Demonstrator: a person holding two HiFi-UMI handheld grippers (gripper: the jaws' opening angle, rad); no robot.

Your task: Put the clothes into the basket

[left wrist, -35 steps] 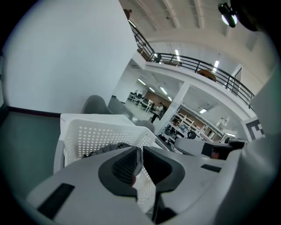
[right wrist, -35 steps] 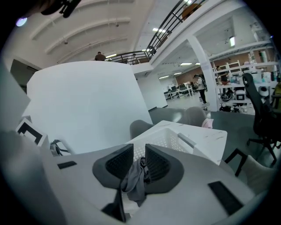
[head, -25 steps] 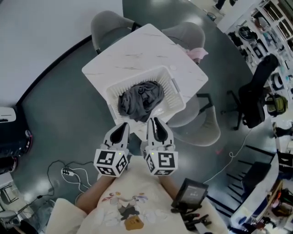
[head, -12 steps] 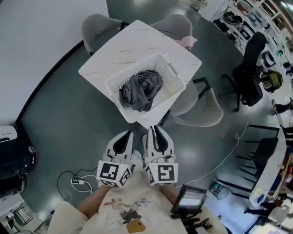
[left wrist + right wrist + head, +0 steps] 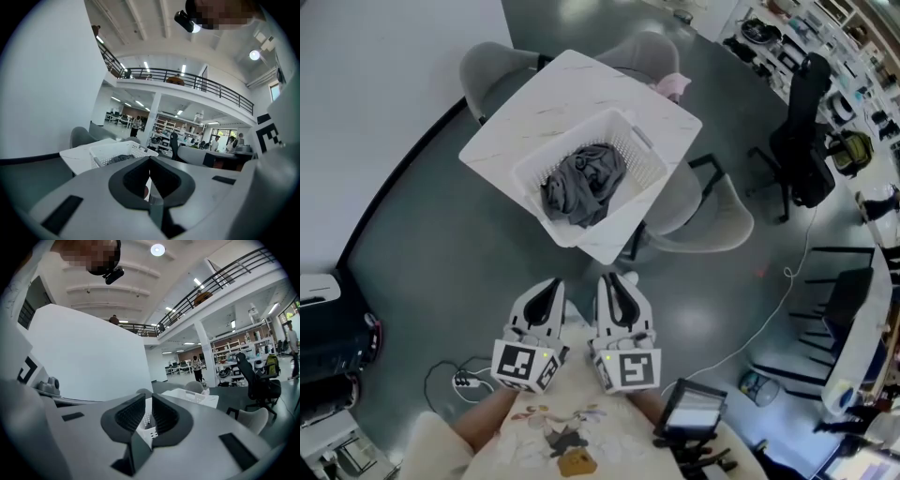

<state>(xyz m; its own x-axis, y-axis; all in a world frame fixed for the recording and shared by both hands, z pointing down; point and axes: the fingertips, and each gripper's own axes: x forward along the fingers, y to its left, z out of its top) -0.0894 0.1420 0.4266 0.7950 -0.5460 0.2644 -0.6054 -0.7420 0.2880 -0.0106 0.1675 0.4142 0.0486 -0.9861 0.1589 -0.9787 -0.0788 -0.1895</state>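
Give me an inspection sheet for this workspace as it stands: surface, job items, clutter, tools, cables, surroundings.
Surface: white table, carrying the basket.
Job's things: white basket on the table's near part; grey clothes bunched inside it.
Clutter: pink item on a chair beyond the table; cannot tell what it is.
Tools: left tool shut, empty; right tool with jaws a narrow gap apart, empty; both close to the person, short of the table.
Cables: power strip with its lead on the floor, left; white cable across the floor, right.
Surroundings: grey chairs around the table; black office chair; shelving at right.
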